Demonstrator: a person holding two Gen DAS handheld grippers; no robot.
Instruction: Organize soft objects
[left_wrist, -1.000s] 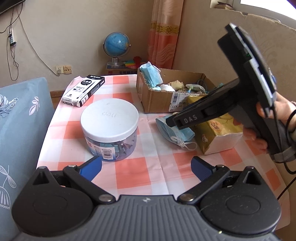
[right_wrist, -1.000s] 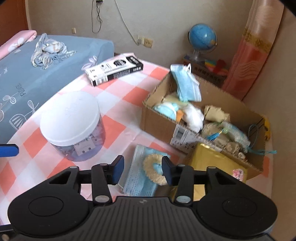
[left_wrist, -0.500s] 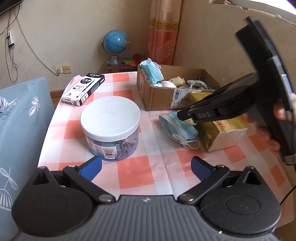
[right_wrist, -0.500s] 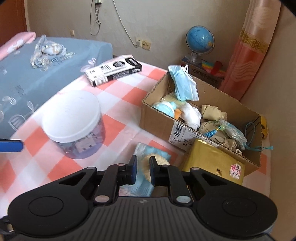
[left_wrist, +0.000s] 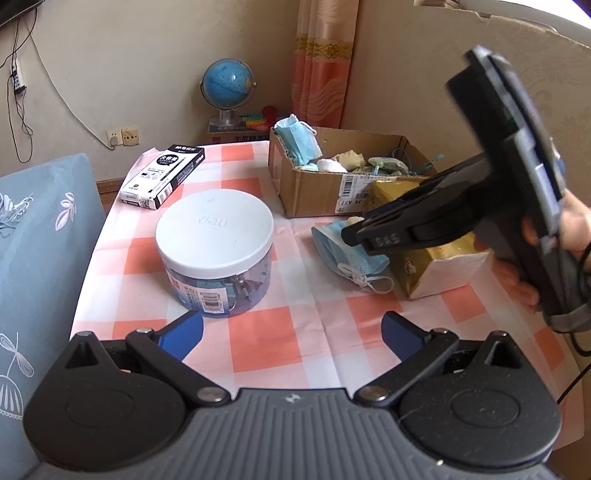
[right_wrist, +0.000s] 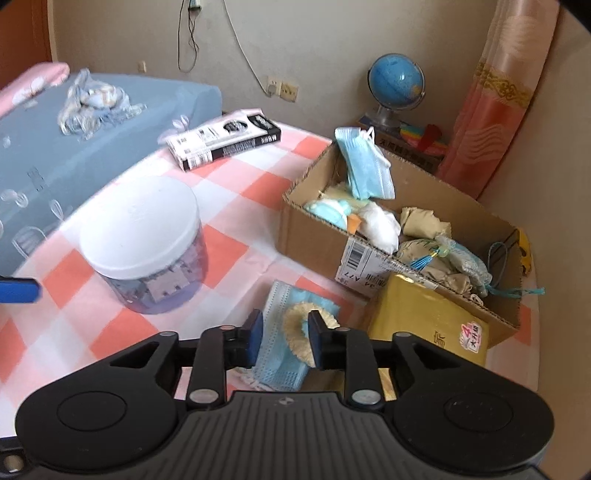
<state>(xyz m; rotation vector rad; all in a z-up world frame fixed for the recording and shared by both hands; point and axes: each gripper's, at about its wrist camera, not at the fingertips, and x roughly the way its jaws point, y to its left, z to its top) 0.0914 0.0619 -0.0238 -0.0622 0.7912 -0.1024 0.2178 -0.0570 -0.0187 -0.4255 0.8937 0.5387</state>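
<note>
1. Two grippers over a desk with an orange-and-white checked cloth.
2. Right gripper points down at a cream fuzzy ring lying on a blue face mask, just beside a gold tissue pack. Its jaws have just been opening after closing; they now stand narrowly apart with one side of the ring between them. Whether the pads press on the ring cannot be told.
3. Left gripper hangs over the near edge of the desk, jaws wide apart, nothing between them.
4. Cardboard box sits at the far right of the desk, touching the tissue pack. Inside: another blue mask draped over its back corner, white and beige soft items, a tasselled pouch.
5. Clear jar with white lid stands left of the mask, apart from it. Black-and-white pen box lies at the far left corner.
6. Globe stands behind the desk; blue bed to the left.
</note>
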